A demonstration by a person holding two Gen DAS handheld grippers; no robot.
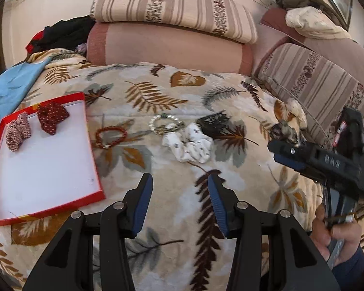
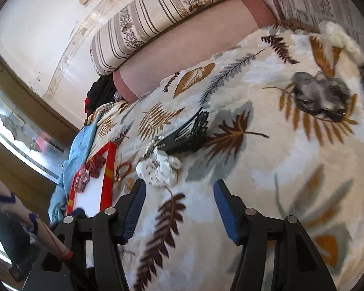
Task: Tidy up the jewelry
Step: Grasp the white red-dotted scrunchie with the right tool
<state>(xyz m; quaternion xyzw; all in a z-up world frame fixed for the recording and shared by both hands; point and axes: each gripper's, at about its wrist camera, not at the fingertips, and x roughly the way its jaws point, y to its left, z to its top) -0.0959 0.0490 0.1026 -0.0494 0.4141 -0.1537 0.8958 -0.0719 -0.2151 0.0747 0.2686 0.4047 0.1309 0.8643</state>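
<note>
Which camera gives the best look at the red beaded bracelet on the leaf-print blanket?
The left wrist view: the red beaded bracelet lies whole and unobstructed beside the red-rimmed tray. The right wrist view shows it small, foreshortened and blurred next to the tray's edge.

A leaf-patterned plush blanket [image 1: 182,97] covers the seat. On its left lies a shallow red-rimmed white cardboard tray [image 1: 43,165], holding a pink checked fabric scrunchie [image 1: 18,131] and, just right of it, a dark red dotted fabric scrunchie [image 1: 52,116]. Right of the tray, on the blanket, come a red beaded bracelet [image 1: 111,137], a pearl bead bracelet [image 1: 166,123], a white printed fabric scrunchie [image 1: 188,145], a black plastic claw clip [image 1: 212,121] behind it, and farthest right a grey fabric scrunchie [image 2: 320,97]. Behind them a striped cushion [image 1: 172,7] lies on a pink bolster [image 1: 167,46].
</note>
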